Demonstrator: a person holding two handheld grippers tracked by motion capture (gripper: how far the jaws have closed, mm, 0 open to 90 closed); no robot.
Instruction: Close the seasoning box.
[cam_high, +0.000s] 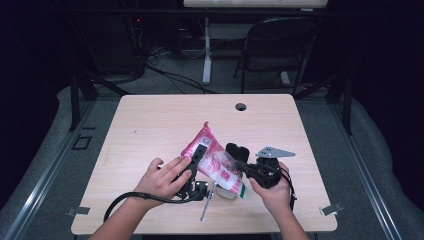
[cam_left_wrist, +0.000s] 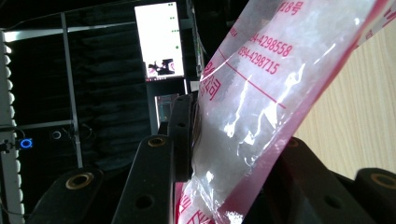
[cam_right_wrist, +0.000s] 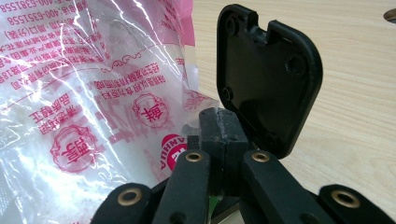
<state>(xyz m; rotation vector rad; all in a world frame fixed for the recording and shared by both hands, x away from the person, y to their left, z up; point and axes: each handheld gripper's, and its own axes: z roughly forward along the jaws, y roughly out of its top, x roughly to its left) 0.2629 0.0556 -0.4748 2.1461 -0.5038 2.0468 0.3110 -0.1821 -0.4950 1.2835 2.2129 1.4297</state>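
A clear and pink plastic bag (cam_high: 210, 155) with red print and white grains inside lies tilted near the table's front middle. My left gripper (cam_high: 197, 157) is shut on it from the left. In the left gripper view the bag (cam_left_wrist: 261, 93) is squeezed between the black jaws of the left gripper (cam_left_wrist: 224, 140). My right gripper (cam_high: 239, 166) comes in from the right. Its jaws are shut, and in the right gripper view the right gripper (cam_right_wrist: 218, 123) pinches a thin corner of the bag's film (cam_right_wrist: 84, 93).
A metal spoon (cam_high: 206, 205) lies on the wooden table (cam_high: 150, 120) just in front of the bag. A black rounded plate (cam_right_wrist: 268, 74) stands right behind the right fingertips. A cable hole (cam_high: 241, 106) sits at the far edge. A chair (cam_high: 280, 45) stands beyond the table.
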